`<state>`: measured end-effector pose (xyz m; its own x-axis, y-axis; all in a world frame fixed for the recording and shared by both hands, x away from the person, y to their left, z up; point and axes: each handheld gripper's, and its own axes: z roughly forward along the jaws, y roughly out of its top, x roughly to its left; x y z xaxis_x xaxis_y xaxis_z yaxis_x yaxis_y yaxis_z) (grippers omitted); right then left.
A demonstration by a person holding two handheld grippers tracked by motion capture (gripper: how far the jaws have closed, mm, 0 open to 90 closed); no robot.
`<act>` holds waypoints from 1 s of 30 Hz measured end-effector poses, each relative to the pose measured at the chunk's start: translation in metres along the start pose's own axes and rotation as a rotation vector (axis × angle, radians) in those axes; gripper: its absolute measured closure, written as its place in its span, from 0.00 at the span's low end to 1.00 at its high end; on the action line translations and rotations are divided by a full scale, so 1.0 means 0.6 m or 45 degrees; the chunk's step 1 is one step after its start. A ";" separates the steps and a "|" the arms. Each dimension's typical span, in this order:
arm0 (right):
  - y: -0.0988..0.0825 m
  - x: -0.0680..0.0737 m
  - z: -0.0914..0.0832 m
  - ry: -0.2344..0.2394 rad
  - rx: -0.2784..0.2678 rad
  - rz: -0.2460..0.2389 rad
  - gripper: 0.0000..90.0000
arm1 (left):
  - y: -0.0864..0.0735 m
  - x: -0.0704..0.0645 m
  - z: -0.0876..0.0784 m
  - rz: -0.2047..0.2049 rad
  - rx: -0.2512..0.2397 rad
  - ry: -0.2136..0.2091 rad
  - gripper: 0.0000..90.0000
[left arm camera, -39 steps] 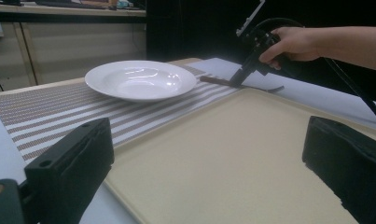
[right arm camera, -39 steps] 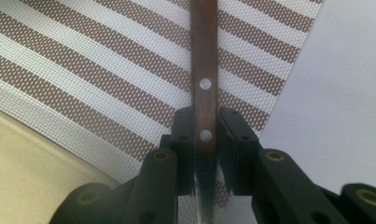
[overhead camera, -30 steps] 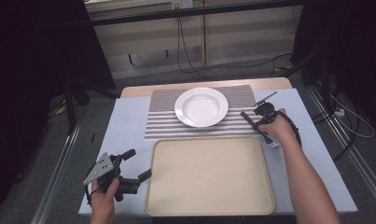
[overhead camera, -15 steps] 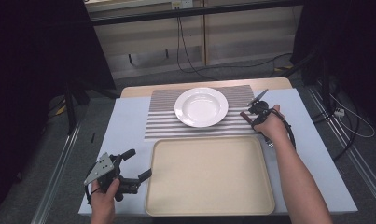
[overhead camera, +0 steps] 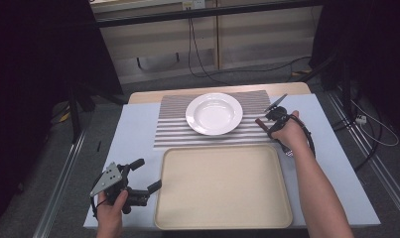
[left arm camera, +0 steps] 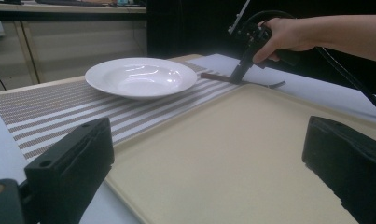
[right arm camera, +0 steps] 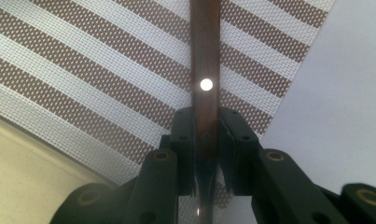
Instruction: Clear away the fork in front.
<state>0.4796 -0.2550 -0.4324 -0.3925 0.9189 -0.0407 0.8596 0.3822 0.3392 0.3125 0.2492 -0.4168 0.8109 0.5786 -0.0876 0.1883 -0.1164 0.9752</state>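
Observation:
A utensil with a brown wooden handle (right arm camera: 205,56) and a silver rivet lies across the right edge of the striped placemat (overhead camera: 177,134). My right gripper (right arm camera: 205,126) is shut on that handle from above, to the right of the white plate (overhead camera: 214,113). In the high view the right gripper (overhead camera: 273,119) holds the utensil (overhead camera: 260,124) with its metal end trailing toward the hand. My left gripper (overhead camera: 147,173) stands open and holds nothing at the near left, beside the beige tray (overhead camera: 222,188). The left gripper view shows its own open left gripper (left arm camera: 209,140) over the tray (left arm camera: 232,154).
The plate (left arm camera: 141,76) sits on the placemat (left arm camera: 45,107) behind the tray. A pale blue cloth (overhead camera: 133,134) covers the table. Cables run over the floor at the back and right. A cable trails from the right gripper along the forearm.
The right hand has shifted slightly forward and to the left with the utensil in its jaws. The left gripper has stayed where it was.

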 end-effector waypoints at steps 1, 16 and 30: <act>0.000 0.000 0.000 -0.002 0.000 0.002 0.85 | 0.000 -0.001 0.000 0.001 0.001 0.004 0.03; -0.016 -0.004 -0.003 0.017 -0.087 0.035 0.87 | -0.001 -0.001 -0.006 0.005 0.008 0.014 0.03; -0.034 -0.015 -0.045 0.082 -0.367 0.137 0.87 | -0.003 -0.004 -0.014 -0.004 -0.003 0.030 0.03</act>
<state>0.4567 -0.2739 -0.4136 -0.3320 0.9409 0.0668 0.7727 0.2307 0.5914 0.3056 0.2551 -0.4163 0.7972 0.5976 -0.0858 0.1896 -0.1128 0.9754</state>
